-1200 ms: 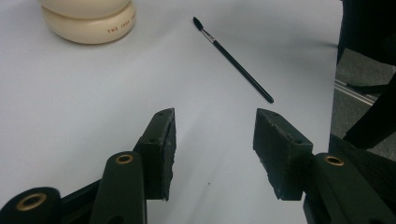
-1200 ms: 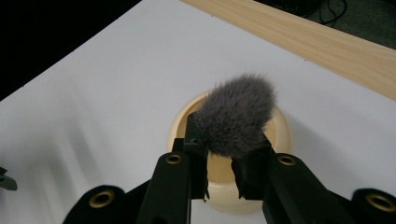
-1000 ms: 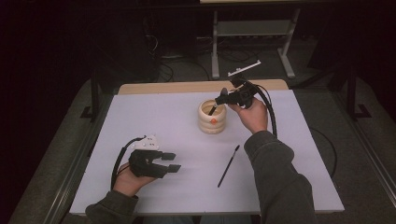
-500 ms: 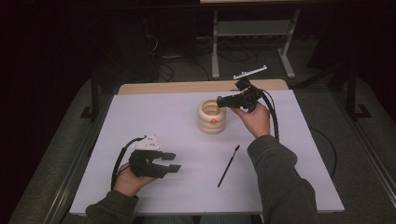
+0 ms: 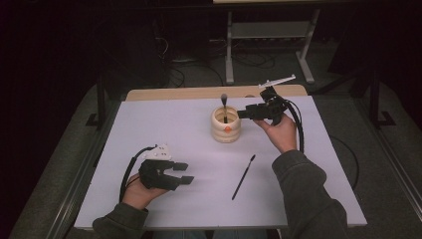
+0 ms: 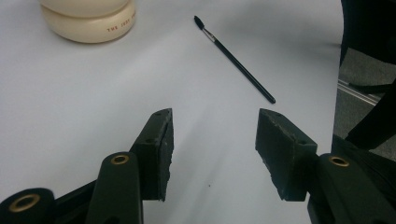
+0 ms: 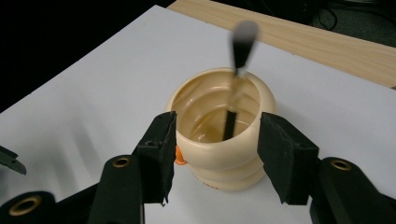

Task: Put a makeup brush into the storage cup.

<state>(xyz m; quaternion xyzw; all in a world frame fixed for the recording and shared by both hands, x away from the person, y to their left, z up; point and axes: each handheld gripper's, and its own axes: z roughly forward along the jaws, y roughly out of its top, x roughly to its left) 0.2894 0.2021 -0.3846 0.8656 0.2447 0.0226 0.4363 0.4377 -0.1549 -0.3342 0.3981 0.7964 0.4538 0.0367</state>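
Right gripper (image 5: 242, 114) beside cream ribbed ceramic pot (image 5: 225, 125), jaws just opened and empty, grey-tipped black brush (image 5: 224, 107) standing inside the pot, second thin black brush (image 5: 243, 177) lying on white table (image 5: 149, 124), left gripper (image 5: 185, 173) half-open, empty

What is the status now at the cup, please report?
Right tool has just been opening, nothing between its jaws. Left tool open, idle. One brush stands in cup; second brush lies on table. Nothing in the way.
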